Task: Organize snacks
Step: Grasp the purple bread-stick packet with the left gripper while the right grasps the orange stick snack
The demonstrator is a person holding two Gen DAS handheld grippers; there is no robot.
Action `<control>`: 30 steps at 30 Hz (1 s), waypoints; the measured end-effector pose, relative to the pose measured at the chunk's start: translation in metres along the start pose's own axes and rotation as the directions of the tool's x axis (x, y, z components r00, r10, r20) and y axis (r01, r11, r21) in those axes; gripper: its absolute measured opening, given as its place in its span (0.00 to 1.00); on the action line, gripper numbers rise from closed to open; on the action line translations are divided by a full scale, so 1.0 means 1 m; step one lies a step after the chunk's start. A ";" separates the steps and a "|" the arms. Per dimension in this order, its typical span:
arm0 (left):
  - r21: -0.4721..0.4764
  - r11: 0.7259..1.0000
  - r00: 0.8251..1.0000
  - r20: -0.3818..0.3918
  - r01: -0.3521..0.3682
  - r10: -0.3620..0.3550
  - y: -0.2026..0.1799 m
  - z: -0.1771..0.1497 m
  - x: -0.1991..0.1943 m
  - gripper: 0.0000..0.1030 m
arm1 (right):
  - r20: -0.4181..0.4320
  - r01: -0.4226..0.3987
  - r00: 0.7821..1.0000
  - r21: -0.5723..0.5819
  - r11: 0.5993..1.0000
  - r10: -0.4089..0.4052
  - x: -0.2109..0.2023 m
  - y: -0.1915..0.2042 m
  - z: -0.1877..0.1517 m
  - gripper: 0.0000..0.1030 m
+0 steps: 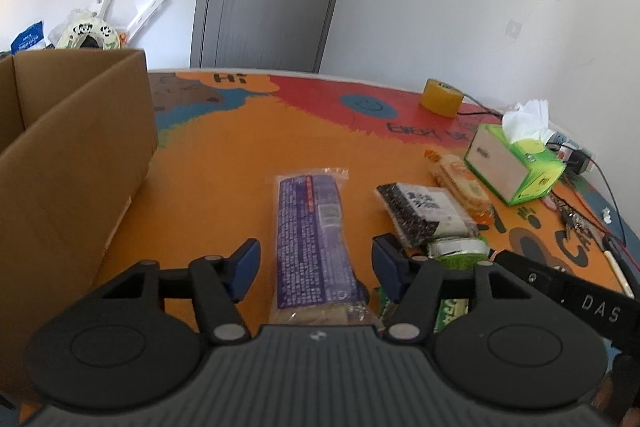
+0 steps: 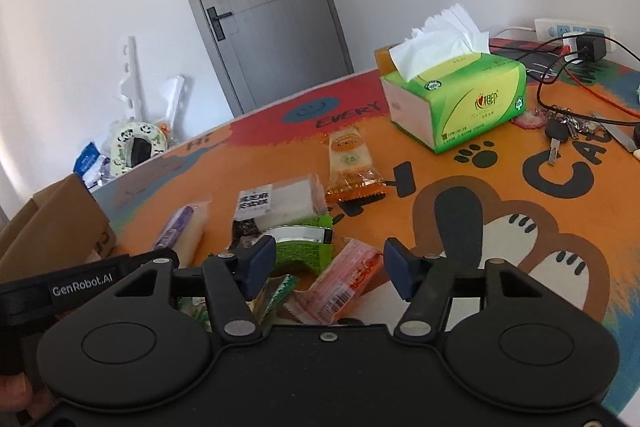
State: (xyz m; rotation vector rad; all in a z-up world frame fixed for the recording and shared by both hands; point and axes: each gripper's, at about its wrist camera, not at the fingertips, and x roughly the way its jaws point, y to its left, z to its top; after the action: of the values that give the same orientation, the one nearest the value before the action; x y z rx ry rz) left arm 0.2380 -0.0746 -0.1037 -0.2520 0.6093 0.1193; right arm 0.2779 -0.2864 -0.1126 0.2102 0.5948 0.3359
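A cardboard box [image 1: 76, 147] stood open at the far left of the surface [image 1: 224, 163], its flap angled toward the snacks. The left gripper [image 1: 316, 263] hovered low over a long purple-wrapped snack bar [image 1: 312, 239]; its fingers [image 1: 246, 267] were spread on either side of the bar, and no contact with the wrapper could be seen. Just right of the bar lay a black-and-white packet [image 1: 420, 211], overlapping a green-wrapped snack [image 1: 460, 251], with an orange-wrapped biscuit pack [image 1: 460, 183] behind them. The right gripper [image 2: 330, 269] was positioned over a pink-red packet [image 2: 348, 283], fingers [image 2: 400, 267] parted and clear of it. The green-wrapped snack crowded the left finger of that gripper, and a small green-edged sachet [image 2: 276, 293] lay beneath it. Farther right stood a green tissue box [image 2: 460, 99], then a bunch of keys [image 2: 560, 135], cables [image 2: 560, 79] and a power strip [image 2: 576, 31]. A roll of yellow tape [image 1: 440, 98] sat near the far edge.
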 end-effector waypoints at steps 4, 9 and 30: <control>-0.020 1.000 1.000 -0.021 -0.009 0.009 0.006 -0.001 0.007 0.54 | -0.019 -0.004 1.000 -0.009 1.000 0.004 0.008 0.002 -0.001 0.57; -0.008 1.000 1.000 -0.026 -0.007 0.007 0.004 -0.002 0.006 0.45 | -0.042 0.012 0.999 -0.011 1.000 -0.012 0.014 0.001 -0.003 0.50; -0.007 0.998 0.998 0.004 0.064 -0.064 0.005 -0.017 -0.034 0.22 | 0.038 0.000 0.999 -0.024 1.000 0.001 -0.033 0.000 -0.020 0.16</control>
State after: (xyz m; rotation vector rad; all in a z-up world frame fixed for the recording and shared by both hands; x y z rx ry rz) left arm 0.2000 -0.0760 -0.0979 -0.2780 0.5963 0.0603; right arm 0.2407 -0.2967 -0.1121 0.1934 0.5525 0.3388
